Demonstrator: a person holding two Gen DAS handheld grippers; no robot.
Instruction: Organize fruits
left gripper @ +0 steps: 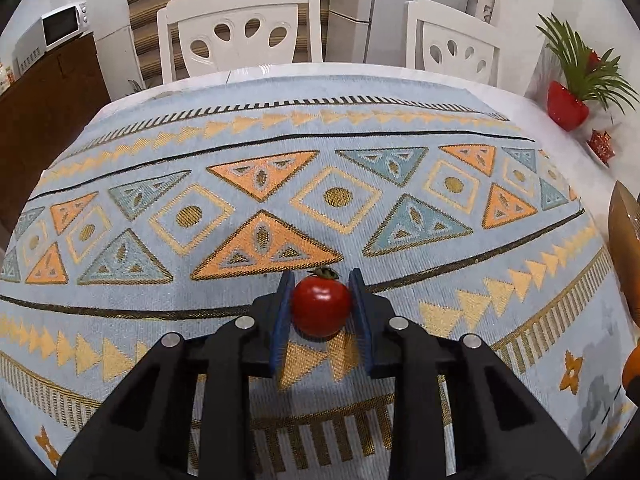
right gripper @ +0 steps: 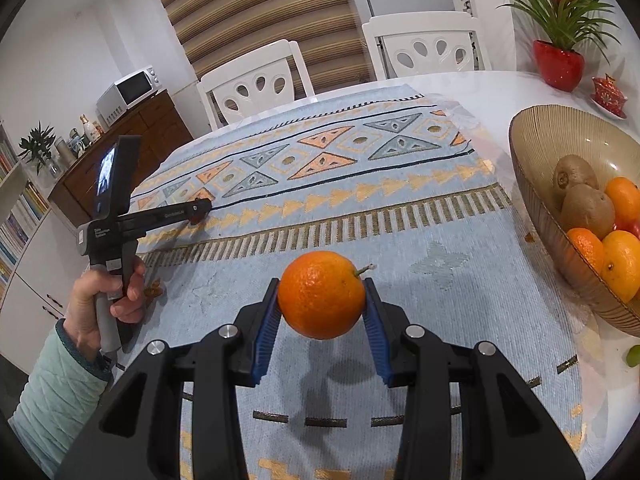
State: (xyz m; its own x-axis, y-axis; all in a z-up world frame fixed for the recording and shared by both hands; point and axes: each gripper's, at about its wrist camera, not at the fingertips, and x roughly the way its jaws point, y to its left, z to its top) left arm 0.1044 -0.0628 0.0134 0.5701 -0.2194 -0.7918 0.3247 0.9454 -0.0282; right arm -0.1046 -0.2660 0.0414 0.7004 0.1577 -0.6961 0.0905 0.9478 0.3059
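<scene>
A red tomato with a green stem sits low over the patterned tablecloth, and my left gripper is shut on it, blue pads touching both sides. The right wrist view shows that gripper at the left, held by a hand. My right gripper is shut on an orange, lifted above the cloth with its shadow underneath. A ribbed brown bowl stands to the right with kiwis, oranges and something red inside; its edge shows in the left wrist view.
Two white chairs stand at the table's far side. A plant in a red pot and a small red lidded dish sit at the far right. A small green fruit lies beside the bowl. A sideboard with a microwave is at the left.
</scene>
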